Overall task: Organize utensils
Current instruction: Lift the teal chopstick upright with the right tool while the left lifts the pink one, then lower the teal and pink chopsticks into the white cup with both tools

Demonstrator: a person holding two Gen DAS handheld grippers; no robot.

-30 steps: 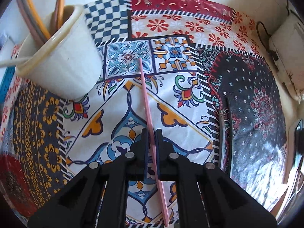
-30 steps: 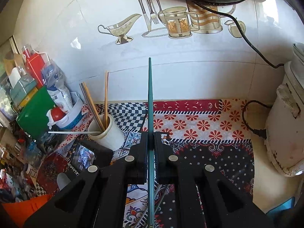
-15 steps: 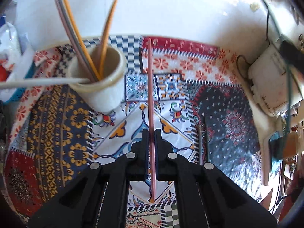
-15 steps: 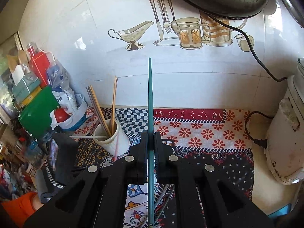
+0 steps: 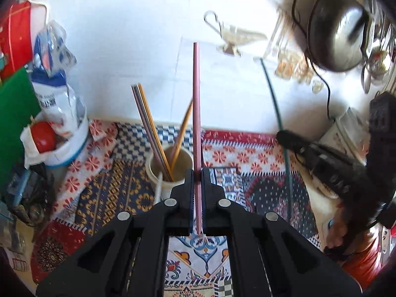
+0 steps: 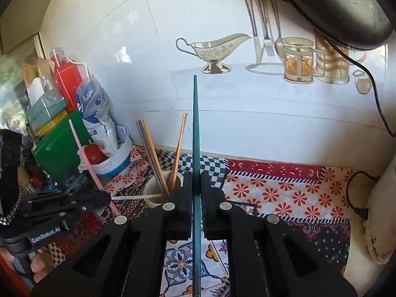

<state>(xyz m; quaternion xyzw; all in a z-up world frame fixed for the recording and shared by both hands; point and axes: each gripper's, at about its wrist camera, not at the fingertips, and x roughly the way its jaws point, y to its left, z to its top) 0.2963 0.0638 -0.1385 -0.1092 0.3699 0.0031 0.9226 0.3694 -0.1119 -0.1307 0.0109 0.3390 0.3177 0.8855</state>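
the left gripper (image 5: 196,173) is clamping a pink chopstick (image 5: 196,113) between closed jaws, the stick running straight ahead and up from the pads. the right gripper (image 6: 196,175) is likewise pinching a teal chopstick (image 6: 195,128), which is pointing up past its fingertips. both sticks are being held in the air, clear of the patterned cloth (image 6: 284,193) below.

the cream cup (image 5: 170,165) is sitting just ahead and slightly to the left of the left gripper's fingertips, and just left of the right gripper's tips in its own view. it is already holding sticks, so part of the sorting is looking done; the two held sticks are not yet in it, and lowering each into the cup's mouth is what seems to be remaining.

counting: two grippers, each carrying one chopstick. inside the cup, a tight bundle of leaning sticks (image 6: 149,153) is showing grey and orange edges, probably two or three, though i cannot tell exactly; one orange-brown pair or single stick (image 6: 179,146) is leaning the other way; and one pale stick (image 6: 135,197) is lying nearly level across the rim, poking out to the left. one cup in all. in the right wrist view a thin dark stick may be lying on the cloth under the gripper, but it is too hidden to count.
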